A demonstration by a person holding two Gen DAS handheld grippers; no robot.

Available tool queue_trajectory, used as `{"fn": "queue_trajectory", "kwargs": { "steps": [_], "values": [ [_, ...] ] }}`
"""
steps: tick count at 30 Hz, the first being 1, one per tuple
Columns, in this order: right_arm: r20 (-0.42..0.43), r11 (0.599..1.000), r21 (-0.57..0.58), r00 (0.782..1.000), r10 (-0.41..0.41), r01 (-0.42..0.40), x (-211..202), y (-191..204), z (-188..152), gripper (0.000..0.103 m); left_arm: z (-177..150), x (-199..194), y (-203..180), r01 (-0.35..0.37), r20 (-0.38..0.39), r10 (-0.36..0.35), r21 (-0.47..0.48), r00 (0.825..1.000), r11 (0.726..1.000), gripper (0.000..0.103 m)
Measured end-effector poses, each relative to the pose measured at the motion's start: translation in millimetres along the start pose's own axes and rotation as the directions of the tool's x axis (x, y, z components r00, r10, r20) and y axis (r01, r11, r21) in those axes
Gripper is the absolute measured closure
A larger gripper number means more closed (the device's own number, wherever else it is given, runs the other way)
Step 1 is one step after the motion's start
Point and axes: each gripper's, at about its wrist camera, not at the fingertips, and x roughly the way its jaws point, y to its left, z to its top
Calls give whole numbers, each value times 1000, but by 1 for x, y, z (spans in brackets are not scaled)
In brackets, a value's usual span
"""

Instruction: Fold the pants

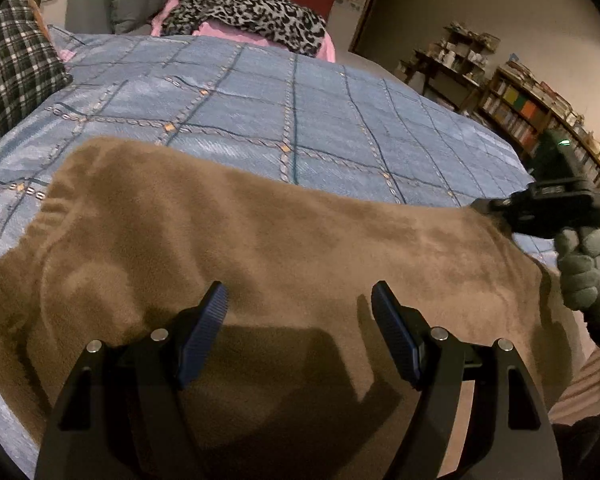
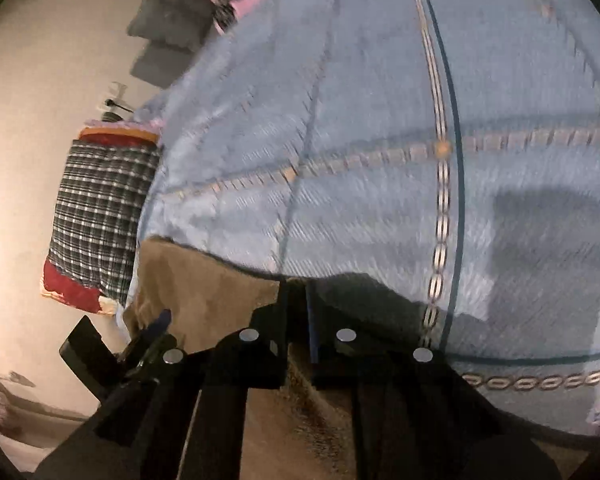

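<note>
brown fleece pants (image 1: 260, 264) lie spread flat across the near edge of the blue bedspread (image 1: 260, 92), no fold made yet. right gripper (image 2: 298, 308) pinched tight on the pants' edge at 3 o'clock in the left wrist view. left gripper (image 1: 298, 320) hovers wide apart over the cloth at 6 o'clock, holding nothing. early stage: one grasp taken, all folding left.

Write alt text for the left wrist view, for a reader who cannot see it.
Brown fleece pants lie spread across a blue checked bedspread, with the open left gripper hovering over them. At the right edge, a gloved hand holds the right gripper shut on the pants' far end.
</note>
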Motion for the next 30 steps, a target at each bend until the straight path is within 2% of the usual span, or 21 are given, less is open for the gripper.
{"fn": "queue_trajectory", "kwargs": {
  "steps": [3,7,9,13,15,17,20,23,24,27,30],
  "values": [
    [58,993,-88,995,-77,82,-6,14,7,97,3,2,8,-17,8,17,-37,1000,999,27],
    [72,965,-161,977,-199,209,16,11,8,98,3,8,13,-49,1,49,-24,999,998,27],
    [79,959,-163,972,-223,234,24,0,8,98,0,10,12,-63,-5,63,12,998,998,27],
    [78,965,-153,976,-204,214,22,-4,4,93,0,9,12,-65,-11,65,26,998,998,27],
    [129,960,-147,967,-219,237,4,-2,2,86,1,10,13,-62,-14,62,24,998,998,27],
    [187,949,-167,954,-236,267,-18,0,-5,84,0,10,12,-66,-14,66,30,998,997,27],
    [271,908,-210,914,-303,364,-54,2,-31,84,1,8,10,-80,-15,80,22,997,997,27],
    [347,827,-237,840,-417,509,-83,-5,-66,84,4,0,-2,-107,-4,107,16,994,994,27],
    [373,800,-224,807,-458,557,-95,-11,-80,84,5,-4,-8,-97,6,97,21,995,995,27],
    [407,757,-150,738,-539,635,-126,-31,-108,84,2,-15,-42,-43,29,41,74,999,996,27],
    [438,722,-62,669,-601,689,-158,-51,-132,84,-5,-16,-76,31,18,-34,118,999,993,27]
  ]
}}
